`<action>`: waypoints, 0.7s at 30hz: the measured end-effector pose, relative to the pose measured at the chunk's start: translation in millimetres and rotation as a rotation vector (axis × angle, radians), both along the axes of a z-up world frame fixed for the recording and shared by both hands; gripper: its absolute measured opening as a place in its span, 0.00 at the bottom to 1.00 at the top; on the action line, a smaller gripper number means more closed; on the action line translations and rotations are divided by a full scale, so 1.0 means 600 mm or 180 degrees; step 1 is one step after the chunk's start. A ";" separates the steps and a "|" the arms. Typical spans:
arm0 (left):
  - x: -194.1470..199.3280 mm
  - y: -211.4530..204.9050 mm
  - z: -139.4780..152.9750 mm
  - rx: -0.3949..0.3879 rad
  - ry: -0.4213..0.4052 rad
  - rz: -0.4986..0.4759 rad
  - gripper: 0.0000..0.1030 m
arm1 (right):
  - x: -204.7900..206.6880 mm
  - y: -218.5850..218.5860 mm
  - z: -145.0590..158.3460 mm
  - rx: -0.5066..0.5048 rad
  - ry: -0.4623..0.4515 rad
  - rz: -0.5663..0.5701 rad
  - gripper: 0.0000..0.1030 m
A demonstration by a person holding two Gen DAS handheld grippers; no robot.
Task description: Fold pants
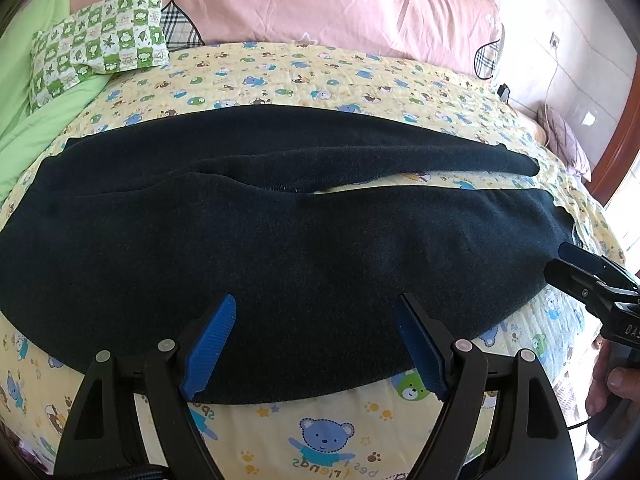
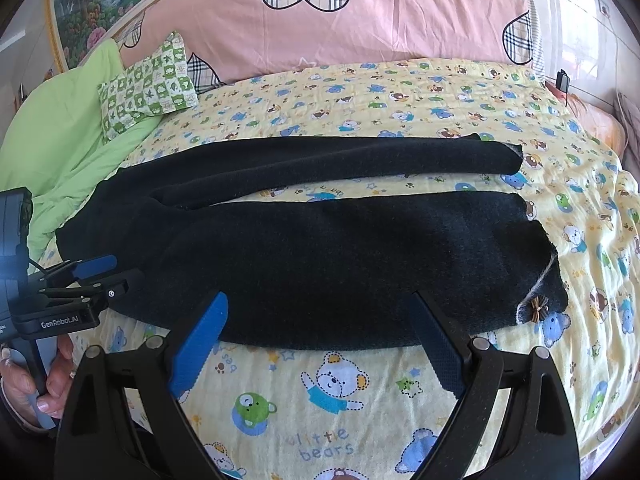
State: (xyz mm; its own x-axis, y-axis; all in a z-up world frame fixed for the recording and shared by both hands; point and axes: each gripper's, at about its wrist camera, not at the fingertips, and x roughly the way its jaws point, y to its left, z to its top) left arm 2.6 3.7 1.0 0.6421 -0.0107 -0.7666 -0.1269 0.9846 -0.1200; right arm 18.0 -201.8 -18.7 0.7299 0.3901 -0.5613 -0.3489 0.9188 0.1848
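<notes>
Black pants (image 1: 304,240) lie flat across the bed, waist to the left and both legs running right. The far leg (image 2: 360,160) is split off from the near leg (image 2: 360,260), which carries a small brown bow (image 2: 538,308) at its right end. My left gripper (image 1: 316,300) is open, its blue pads (image 1: 212,344) hovering over the near edge of the pants with nothing between them. My right gripper (image 2: 320,298) is also open, above the near leg's front edge. Each shows in the other's view: the right gripper (image 1: 564,260) by the leg end, the left gripper (image 2: 120,270) by the waist.
The yellow bear-print sheet (image 2: 320,420) covers the bed. A pink duvet with plaid hearts (image 2: 360,20) lies along the back, a green checked pillow (image 1: 100,44) and a green blanket (image 1: 36,92) at the left. A person's hand (image 2: 52,380) holds the left handle.
</notes>
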 end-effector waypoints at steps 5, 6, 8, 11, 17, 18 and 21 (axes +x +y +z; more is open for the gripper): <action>-0.003 0.001 0.007 -0.0023 -0.0054 -0.0033 0.80 | -0.001 -0.007 0.007 0.0033 -0.0046 -0.0047 0.89; -0.002 0.002 0.009 -0.0018 -0.0071 -0.0038 0.80 | -0.001 -0.009 0.007 0.0039 -0.0051 -0.0051 0.89; -0.002 0.002 0.010 -0.0019 -0.0081 -0.0051 0.80 | -0.001 -0.012 0.009 0.0043 -0.0054 -0.0066 0.89; -0.001 0.002 0.013 0.0038 -0.0094 -0.0070 0.80 | 0.000 -0.013 0.009 0.0033 -0.0045 -0.0069 0.89; 0.006 0.004 0.016 0.0189 0.0023 -0.0095 0.80 | 0.002 -0.015 0.008 0.0059 -0.0026 -0.0084 0.89; 0.007 0.006 0.015 0.0133 0.0053 -0.0105 0.80 | 0.001 -0.016 0.008 0.0065 -0.0027 -0.0078 0.89; 0.010 0.008 0.017 0.0143 0.0026 -0.0117 0.80 | 0.002 -0.016 0.008 0.0062 -0.0030 -0.0082 0.89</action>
State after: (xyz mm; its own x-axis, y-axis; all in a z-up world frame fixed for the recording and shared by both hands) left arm 8.8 8.2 11.1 0.6357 0.0006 -0.7720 -0.0915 0.9930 -0.0745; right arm 19.1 -211.5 -14.2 0.7450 0.3820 -0.5469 -0.3270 0.9237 0.1997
